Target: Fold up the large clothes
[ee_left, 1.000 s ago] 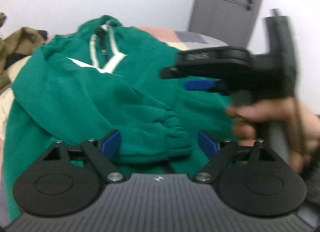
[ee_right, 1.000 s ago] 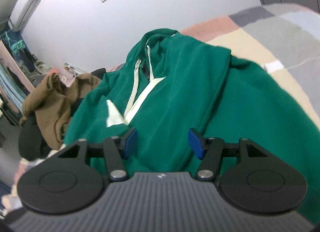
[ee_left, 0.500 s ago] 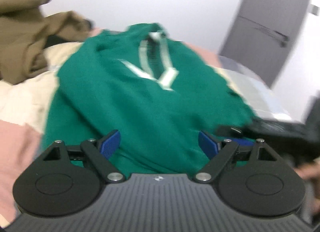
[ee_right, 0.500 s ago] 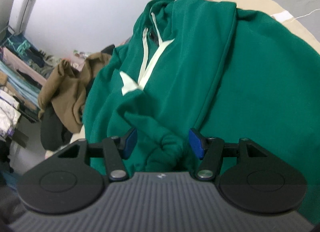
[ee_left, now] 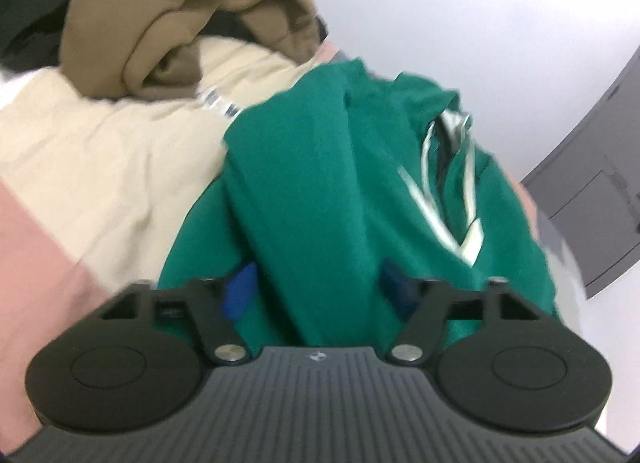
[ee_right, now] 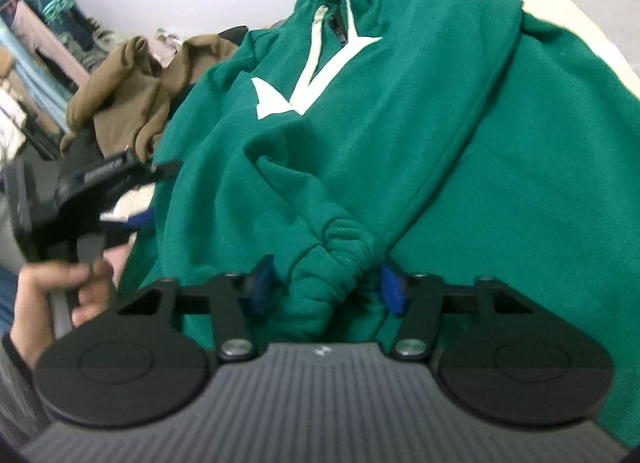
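Fold step: both hand-held grippers closing on green hoodie [ee_right: 400,135]. Right hand-held gripper [ee_right: 327,287] straddles cuff [ee_right: 340,251], left hand-held gripper [ee_left: 318,291] straddles side fold; pads still apart. Next: pinch firmly, lift together.

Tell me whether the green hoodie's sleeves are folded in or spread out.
Folded in, at least partly: on the green hoodie, a sleeve lies across the chest, its gathered cuff near the hem. The other sleeve's full run is unclear.

Hoodie [ee_right: 400,135]: green fleecy cloth, matt, gathered cuff [ee_right: 340,259]. Bedcover [ee_left: 100,167]: soft creased patchwork cloth. Brown garment [ee_left: 168,15]: matt cloth. Right tool [ee_right: 327,287]: matt black ribbed plastic, blue pads [ee_right: 394,289].
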`<state>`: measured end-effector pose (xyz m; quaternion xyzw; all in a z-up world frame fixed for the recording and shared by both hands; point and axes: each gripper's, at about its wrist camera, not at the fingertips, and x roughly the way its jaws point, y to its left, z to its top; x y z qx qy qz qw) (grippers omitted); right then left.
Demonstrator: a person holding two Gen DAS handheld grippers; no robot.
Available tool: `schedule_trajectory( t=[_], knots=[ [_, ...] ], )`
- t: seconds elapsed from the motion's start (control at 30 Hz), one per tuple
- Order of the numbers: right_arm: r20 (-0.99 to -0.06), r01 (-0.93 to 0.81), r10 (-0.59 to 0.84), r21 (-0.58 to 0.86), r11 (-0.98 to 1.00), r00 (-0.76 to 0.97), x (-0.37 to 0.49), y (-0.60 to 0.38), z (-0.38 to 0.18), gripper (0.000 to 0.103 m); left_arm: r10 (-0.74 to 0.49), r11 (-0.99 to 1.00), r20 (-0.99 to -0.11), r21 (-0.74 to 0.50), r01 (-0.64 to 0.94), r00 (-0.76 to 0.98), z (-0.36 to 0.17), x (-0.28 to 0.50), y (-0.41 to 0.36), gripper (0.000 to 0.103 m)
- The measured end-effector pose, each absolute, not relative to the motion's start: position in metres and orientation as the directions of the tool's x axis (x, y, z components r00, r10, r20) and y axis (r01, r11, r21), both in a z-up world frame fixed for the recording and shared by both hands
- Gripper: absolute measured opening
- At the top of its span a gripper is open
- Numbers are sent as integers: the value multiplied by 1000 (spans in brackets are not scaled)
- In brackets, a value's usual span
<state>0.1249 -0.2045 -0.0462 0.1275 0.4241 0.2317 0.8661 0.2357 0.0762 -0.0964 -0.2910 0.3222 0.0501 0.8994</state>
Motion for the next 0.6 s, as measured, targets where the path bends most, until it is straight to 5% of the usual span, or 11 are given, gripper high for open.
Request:
schedule_trajectory(
  t=[0.13, 0.2, 0.43, 0.6],
  knots=[
    [-621, -377, 485, 309, 873, 616, 112, -196, -26, 39, -109, 814, -590, -515, -269, 800, -91, 245, 82, 18],
    [-568, -402, 498, 295, 867, 655, 106, -198, -13, 38, -117, 788, -562, -554, -268, 819, -88, 243, 87, 11],
    [-394, -471, 549, 284, 835, 737, 102, -204, 9, 38, -108, 667, -431, -700, -256, 896, -72, 227, 123, 10],
    [-339, -543, 597, 248, 802, 727, 99, -186, 15, 38, -72, 651, -454, -696, -303, 888, -81, 228, 140, 10]
  ],
)
